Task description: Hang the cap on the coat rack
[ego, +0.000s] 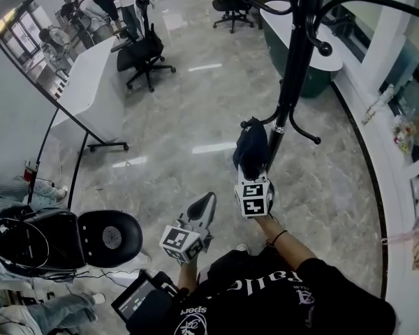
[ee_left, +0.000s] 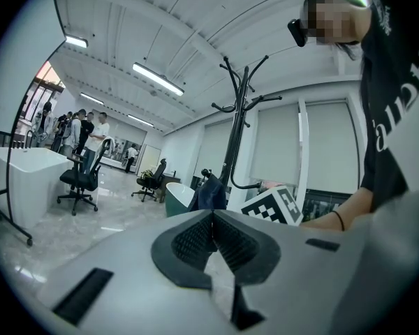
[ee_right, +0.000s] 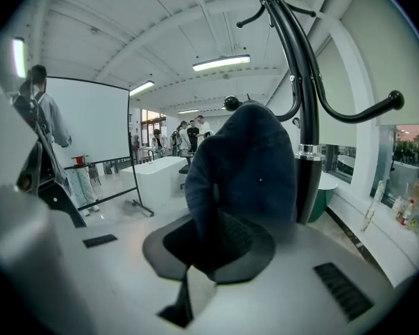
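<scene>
Place reads as an open-plan office. In head view, a swivel office chair (ego: 145, 54) is seen at approx. 11 o'clock, w/ a 2nd chair (ego: 232, 5) at 12. A long white desk (ego: 91, 82) and a whiteboard on a floor stand (ego: 14, 110) are set at 10. A group of people (ego: 101, 2) is gathered far back at 11. A curved counter (ego: 279, 33) sits at 1, behind a coat rack (ego: 293, 75). Polished stone-look floor (ego: 195, 110) is laid throughout. Ceiling strip lights (ee_left: 157, 79) and window blinds (ee_left: 276, 142) are shown in left gripper view.
</scene>
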Tool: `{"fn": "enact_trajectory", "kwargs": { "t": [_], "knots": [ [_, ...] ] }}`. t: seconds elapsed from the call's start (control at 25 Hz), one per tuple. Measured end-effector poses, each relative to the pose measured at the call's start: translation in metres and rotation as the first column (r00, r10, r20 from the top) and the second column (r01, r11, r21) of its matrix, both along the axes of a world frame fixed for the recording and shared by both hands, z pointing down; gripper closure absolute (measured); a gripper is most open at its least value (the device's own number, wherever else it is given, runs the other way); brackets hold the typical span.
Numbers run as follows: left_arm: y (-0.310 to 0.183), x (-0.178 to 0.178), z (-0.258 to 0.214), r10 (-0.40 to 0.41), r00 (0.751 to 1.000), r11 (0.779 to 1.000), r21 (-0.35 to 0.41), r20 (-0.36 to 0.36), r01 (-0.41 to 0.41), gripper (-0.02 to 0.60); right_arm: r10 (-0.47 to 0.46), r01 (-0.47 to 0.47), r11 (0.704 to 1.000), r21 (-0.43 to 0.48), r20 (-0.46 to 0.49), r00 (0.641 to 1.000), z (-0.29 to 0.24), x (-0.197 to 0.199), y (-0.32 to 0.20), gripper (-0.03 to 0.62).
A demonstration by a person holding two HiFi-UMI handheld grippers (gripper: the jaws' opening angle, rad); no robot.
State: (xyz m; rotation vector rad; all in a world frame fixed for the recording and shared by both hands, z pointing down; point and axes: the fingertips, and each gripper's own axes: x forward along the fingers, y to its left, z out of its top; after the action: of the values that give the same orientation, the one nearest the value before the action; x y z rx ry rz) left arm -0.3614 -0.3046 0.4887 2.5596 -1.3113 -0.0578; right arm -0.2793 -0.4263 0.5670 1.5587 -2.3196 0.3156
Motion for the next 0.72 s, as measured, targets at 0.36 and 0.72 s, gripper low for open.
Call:
{"fn": "enact_trajectory", "kwargs": {
  "t": [0.36, 0.72],
  "knots": [
    [-0.001, 0.007, -0.006, 0.032, 1.000, 1.000, 0.000, 0.000, -0.032, 0.577, -0.087, 0.092, 0.993, -0.078, 0.060, 0.994, 0.009, -0.010, 0.013, 0.403],
    [0.012, 0.016, -0.005, 0.048, 0.999, 0.999, -0.009, -0.004, -0.048, 0.577, -0.102, 0.119, 0.985, -0.127, 0.133, 0.986, 0.018, -0.003, 0.049, 0.387]
  ]
}}
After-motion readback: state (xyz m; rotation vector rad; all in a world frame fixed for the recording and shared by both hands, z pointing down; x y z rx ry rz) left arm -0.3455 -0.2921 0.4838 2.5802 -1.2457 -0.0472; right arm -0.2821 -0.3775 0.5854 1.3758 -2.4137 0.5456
